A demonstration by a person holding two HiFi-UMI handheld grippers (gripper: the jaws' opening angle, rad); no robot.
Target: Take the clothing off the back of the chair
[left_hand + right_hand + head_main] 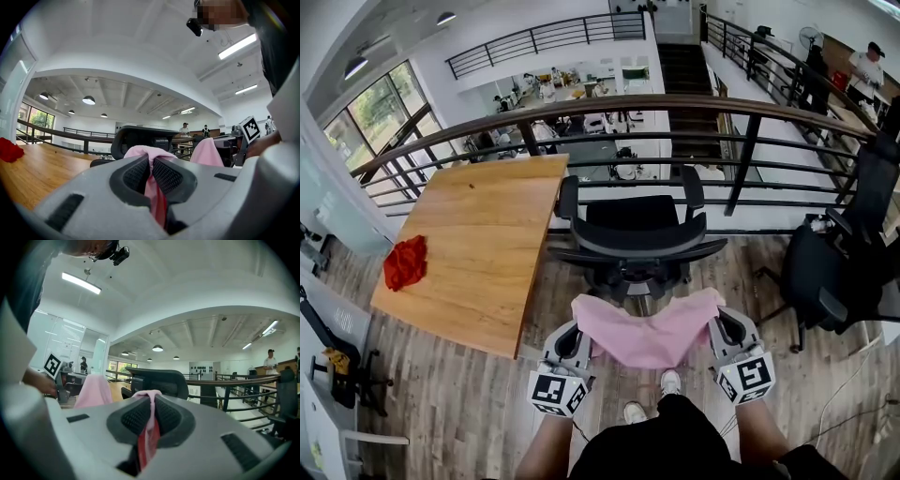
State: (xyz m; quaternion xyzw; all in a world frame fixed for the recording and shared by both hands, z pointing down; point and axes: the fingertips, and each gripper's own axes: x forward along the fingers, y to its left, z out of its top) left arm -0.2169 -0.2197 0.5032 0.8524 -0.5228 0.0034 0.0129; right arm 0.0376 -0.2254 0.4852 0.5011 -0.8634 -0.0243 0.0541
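**Head view.** The pale pink cloth garment [649,333] hangs stretched between the two grippers, near the person and clear of the black mesh office chair [637,230]. The left gripper [579,330] holds the garment's left corner and the right gripper [717,323] holds its right corner. The middle of the garment sags between them. The chair's backrest is bare, and nothing lies over its top edge. On the left stands a light wooden table [478,234], with a crumpled red cloth [405,262] near its left edge. A dark metal railing [675,103] runs across the far side.

**Left gripper view.** The jaws are clenched on a fold of the pink garment [145,152], which is pinched between the ribbed black pads and bunches above them. The chair [136,136] stands beyond, apart from the fabric.

**Right gripper view.** The jaws are likewise clamped on the pink fabric [149,394], and a strip of it runs down between the pads. The chair's backrest [161,380] is behind it, uncovered.

**Task status.** The removal appears complete: the garment is off the backrest and both grippers carry it. The task names no place to put it. At most, what remains is to carry it away or set it down, and the table is the nearest free surface.
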